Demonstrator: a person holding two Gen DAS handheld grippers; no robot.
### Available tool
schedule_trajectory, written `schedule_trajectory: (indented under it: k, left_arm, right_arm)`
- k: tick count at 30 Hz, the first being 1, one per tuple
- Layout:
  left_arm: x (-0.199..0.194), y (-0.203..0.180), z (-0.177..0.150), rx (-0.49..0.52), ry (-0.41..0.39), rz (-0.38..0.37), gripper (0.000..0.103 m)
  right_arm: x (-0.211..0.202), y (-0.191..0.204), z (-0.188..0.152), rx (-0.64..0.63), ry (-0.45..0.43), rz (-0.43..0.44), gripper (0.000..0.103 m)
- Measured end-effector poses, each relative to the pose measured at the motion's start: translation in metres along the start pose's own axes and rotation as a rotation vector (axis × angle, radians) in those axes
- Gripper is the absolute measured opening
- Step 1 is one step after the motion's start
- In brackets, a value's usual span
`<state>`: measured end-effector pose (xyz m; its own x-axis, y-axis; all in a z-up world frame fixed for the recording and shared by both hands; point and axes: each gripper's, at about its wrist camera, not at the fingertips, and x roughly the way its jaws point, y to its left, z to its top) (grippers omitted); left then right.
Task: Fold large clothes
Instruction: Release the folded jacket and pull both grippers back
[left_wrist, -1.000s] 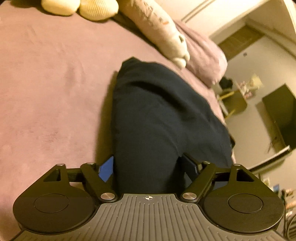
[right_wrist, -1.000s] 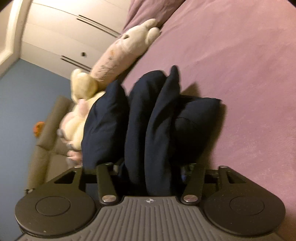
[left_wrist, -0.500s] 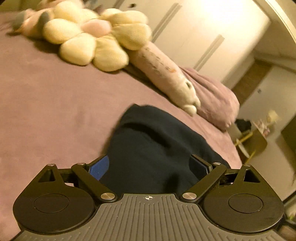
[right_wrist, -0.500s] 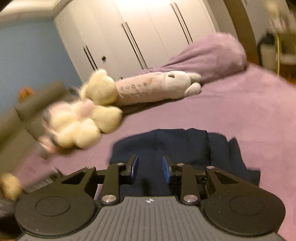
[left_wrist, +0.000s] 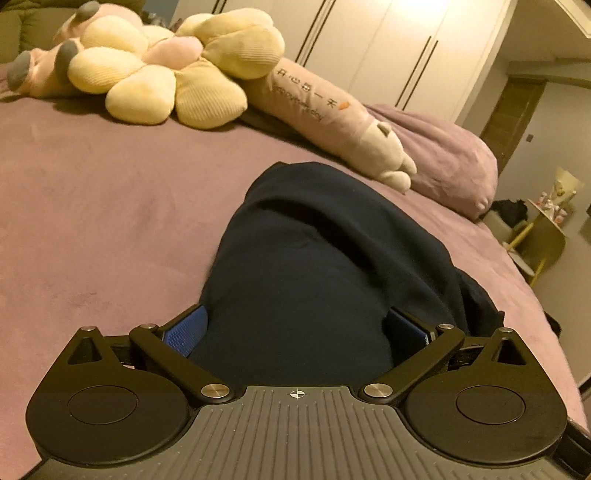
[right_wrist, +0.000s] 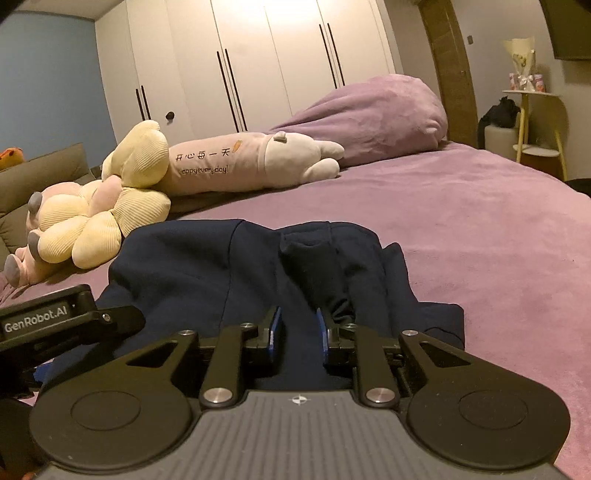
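Observation:
A dark navy garment lies bunched in folds on the purple bed. My left gripper is low over its near end. Its jaws are spread wide and still opening, with the cloth lying between the blue pads, which do not squeeze it. In the right wrist view the garment spreads out ahead with a ridge down its middle. My right gripper hovers at its near edge, jaws closing to a narrow gap. Navy cloth shows through the gap, and the pads do not visibly press on it.
A yellow flower plush and a long pink plush lie at the head of the bed, beside a heaped purple duvet. White wardrobe doors stand behind. A side table stands off the bed's right edge. The left gripper's housing shows at the left.
Both cameras swung up from looking down on the garment to a flatter look across the bed. The left jaws widened. The right jaws narrowed, and the upright folds between them now lie on the bed.

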<state>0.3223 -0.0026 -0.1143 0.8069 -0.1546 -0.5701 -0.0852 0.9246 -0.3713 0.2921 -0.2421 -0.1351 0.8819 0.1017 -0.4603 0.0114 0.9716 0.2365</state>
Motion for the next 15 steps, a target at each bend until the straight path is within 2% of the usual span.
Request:
schedule_trajectory:
  k: [2,5,6,7,8,9,10,13,15]
  left_arm:
    - [-0.014,0.006,0.006,-0.015,0.055,-0.003,0.103]
    - [-0.043,0.019,0.005,-0.021,0.132,-0.022,0.103]
    - [-0.058,0.024,0.001,-0.016,0.144,-0.021,0.103]
    - [-0.072,0.028,-0.003,-0.01,0.152,-0.028,0.103]
    - [-0.09,0.032,-0.009,0.009,0.163,-0.035,0.103]
    - [-0.104,0.034,-0.015,0.033,0.179,-0.021,0.103]
    - [-0.117,0.036,-0.023,0.063,0.196,0.0,0.103]
    - [-0.156,0.041,-0.045,0.137,0.202,0.042,0.103]
    - [-0.171,0.038,-0.052,0.2,0.225,0.128,0.103]
  right_arm:
    - [-0.013,0.008,0.006,-0.016,0.008,-0.025,0.019]
    - [-0.053,0.026,0.008,-0.105,0.022,-0.05,0.03]
    - [-0.068,0.029,0.005,-0.123,0.037,-0.054,0.043]
    - [-0.088,0.028,0.0,-0.12,0.054,-0.056,0.052]
    - [-0.106,0.027,-0.004,-0.103,0.066,-0.045,0.054]
    - [-0.123,0.024,-0.008,-0.081,0.093,-0.028,0.062]
    - [-0.141,0.022,-0.013,-0.054,0.153,-0.025,0.074]
    - [-0.173,0.025,-0.029,-0.045,0.313,-0.024,0.088]
    - [-0.185,0.03,-0.04,-0.059,0.414,-0.044,0.097]
